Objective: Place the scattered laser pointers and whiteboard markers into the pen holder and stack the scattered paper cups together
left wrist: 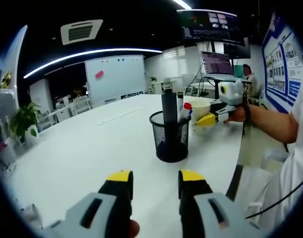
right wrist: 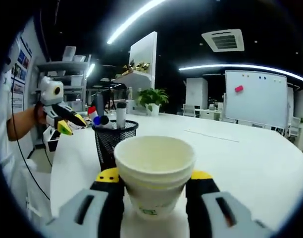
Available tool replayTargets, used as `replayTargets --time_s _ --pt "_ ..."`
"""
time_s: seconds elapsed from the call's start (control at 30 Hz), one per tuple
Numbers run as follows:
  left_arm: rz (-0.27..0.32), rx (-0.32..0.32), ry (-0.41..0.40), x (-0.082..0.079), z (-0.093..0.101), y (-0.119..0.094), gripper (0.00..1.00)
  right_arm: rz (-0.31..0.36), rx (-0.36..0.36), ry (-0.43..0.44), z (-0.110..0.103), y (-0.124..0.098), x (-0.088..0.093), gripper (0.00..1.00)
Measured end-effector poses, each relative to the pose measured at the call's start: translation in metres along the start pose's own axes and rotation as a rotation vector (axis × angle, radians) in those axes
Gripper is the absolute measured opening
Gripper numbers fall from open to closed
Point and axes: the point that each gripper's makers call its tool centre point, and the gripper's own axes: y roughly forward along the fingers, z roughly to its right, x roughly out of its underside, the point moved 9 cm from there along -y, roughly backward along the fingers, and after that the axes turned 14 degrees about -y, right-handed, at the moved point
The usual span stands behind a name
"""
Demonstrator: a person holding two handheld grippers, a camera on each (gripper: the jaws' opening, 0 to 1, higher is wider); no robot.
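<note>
**Two grippers, one holding stacked cups**

Two nested paper cups [right wrist: 154, 173] sit upright on the white counter [right wrist: 250, 163], pinched between the right gripper [right wrist: 154, 174] jaws. The mesh pen holder [left wrist: 170, 135], with markers [left wrist: 185, 111] standing in it, is at 12 o'clock from the left gripper [left wrist: 155, 176], whose jaws are spread with nothing between them.

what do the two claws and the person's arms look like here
Left claw: two black jaws with yellow tips on light grey housings. Right claw has the same build: yellow-tipped black jaws, grey bodies with slotted openings. In the left gripper view, the right claw also shows a white rounded body. The person wears a white short sleeve, and a thin black cable hangs by the arm.
</note>
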Motion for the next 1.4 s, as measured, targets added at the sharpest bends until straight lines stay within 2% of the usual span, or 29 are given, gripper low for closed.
replayTargets --time_s 0.23,0.4,0.53,0.7,0.83,1.17,1.4 --pt "-0.002 0.003 0.000 -0.001 0.001 0.001 0.37 -0.025 -0.019 0.008 -0.002 0.000 0.002 0.49" --pt "-0.004 0.003 -0.001 0.000 0.001 0.001 0.37 -0.057 -0.021 -0.032 -0.004 0.000 0.005 0.49" --pt "-0.009 -0.003 -0.004 0.001 0.000 0.001 0.37 -0.069 -0.025 -0.044 -0.005 0.001 0.006 0.56" --pt "-0.020 -0.006 -0.014 0.003 -0.001 0.002 0.37 -0.057 -0.038 -0.007 -0.005 0.001 0.004 0.64" --pt "-0.023 -0.007 -0.021 0.004 -0.001 0.001 0.38 -0.092 -0.036 -0.006 -0.004 -0.001 0.005 0.68" --pt "-0.028 0.001 -0.019 0.005 0.001 0.002 0.39 -0.098 -0.017 -0.032 0.002 -0.016 0.001 0.69" --pt "-0.029 0.003 -0.016 0.004 0.002 0.002 0.39 -0.123 -0.032 -0.035 0.007 -0.031 0.001 0.69"
